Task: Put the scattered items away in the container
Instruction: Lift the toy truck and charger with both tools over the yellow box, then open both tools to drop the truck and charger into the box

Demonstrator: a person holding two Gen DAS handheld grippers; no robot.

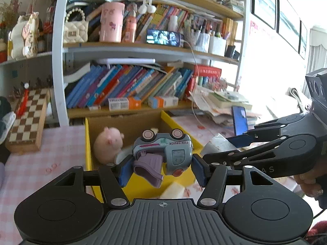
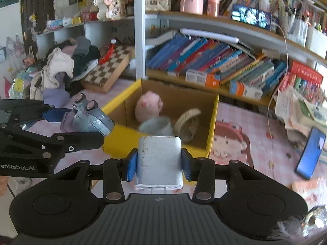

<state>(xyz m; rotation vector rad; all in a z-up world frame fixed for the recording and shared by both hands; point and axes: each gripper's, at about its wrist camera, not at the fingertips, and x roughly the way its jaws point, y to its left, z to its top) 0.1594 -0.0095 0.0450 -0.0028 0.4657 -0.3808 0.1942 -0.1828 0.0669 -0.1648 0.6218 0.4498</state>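
The left gripper [image 1: 161,168] is clamping an upside-down toy truck [image 1: 163,151], wheels pointing up and its purple tipper bed hanging open below; the blue pads are pressing on the truck's two ends, so its long axis is running across the jaws. The right gripper [image 2: 158,163] is squeezing a white charger block [image 2: 159,161] by its flat sides, the long axis lying along the fingers and the port end facing back toward the camera.

The yellow-rimmed cardboard box [image 2: 212,126] is lying straight ahead of both grippers on the pink checked tablecloth [image 2: 271,143]; it is already holding a pink plush pig [image 2: 149,106], a woven ring [image 2: 187,122] and a blurred pale object I cannot name.

From the left wrist view the truck is hanging over the box's near part, the yellow wall showing directly under it; the charger, by contrast, is sitting just short of the near rim. So, by my judgement, the left hand is the nearer to releasing, while the right is needing a short push forward over the rim first; the two grippers are crowding close, so they risk bumping each other.
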